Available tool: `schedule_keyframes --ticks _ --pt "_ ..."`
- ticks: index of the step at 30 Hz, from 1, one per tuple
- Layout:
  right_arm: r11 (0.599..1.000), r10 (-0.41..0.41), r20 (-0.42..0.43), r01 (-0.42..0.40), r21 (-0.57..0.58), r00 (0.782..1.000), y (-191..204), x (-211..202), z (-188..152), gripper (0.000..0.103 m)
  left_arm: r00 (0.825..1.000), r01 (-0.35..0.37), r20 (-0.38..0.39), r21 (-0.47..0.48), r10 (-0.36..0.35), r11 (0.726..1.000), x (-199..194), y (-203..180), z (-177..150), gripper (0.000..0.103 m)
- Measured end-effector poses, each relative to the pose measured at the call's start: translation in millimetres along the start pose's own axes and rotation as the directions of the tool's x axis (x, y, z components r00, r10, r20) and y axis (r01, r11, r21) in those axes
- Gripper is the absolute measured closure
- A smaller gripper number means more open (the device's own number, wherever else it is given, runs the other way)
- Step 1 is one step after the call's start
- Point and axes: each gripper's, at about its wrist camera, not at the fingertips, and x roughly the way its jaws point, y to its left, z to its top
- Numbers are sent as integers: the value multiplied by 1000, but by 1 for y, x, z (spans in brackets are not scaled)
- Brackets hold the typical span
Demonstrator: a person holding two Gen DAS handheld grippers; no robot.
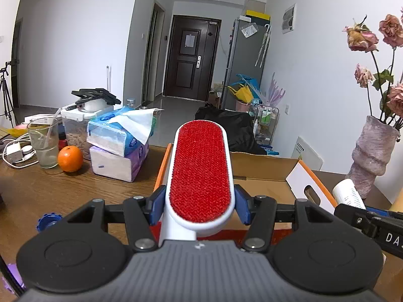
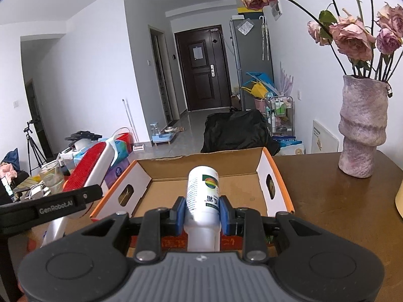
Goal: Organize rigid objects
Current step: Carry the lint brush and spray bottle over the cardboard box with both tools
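Observation:
My left gripper (image 1: 200, 205) is shut on a white lint brush with a red pad (image 1: 200, 171), held above the left edge of an open cardboard box (image 1: 264, 176). The brush also shows at the left of the right wrist view (image 2: 88, 166). My right gripper (image 2: 202, 210) is shut on a white bottle with a green label (image 2: 202, 191), held over the near end of the box (image 2: 201, 183). The bottle's tip shows at the right of the left wrist view (image 1: 348, 193). The visible part of the box floor is bare.
On the wooden table (image 1: 50, 188) stand stacked tissue packs (image 1: 118, 148), an orange (image 1: 70, 158), a glass (image 1: 45, 143), a plastic container (image 1: 75, 125), chargers and a blue cap (image 1: 47, 220). A pink vase of dried roses (image 2: 362, 125) stands right of the box.

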Motion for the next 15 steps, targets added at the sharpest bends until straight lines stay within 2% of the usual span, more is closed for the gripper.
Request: schedule_keyframes --ticks 15 --pt "1000 -27 -18 27 0 999 -14 52 29 76 1000 12 -8 30 -12 999 51 -15 17 46"
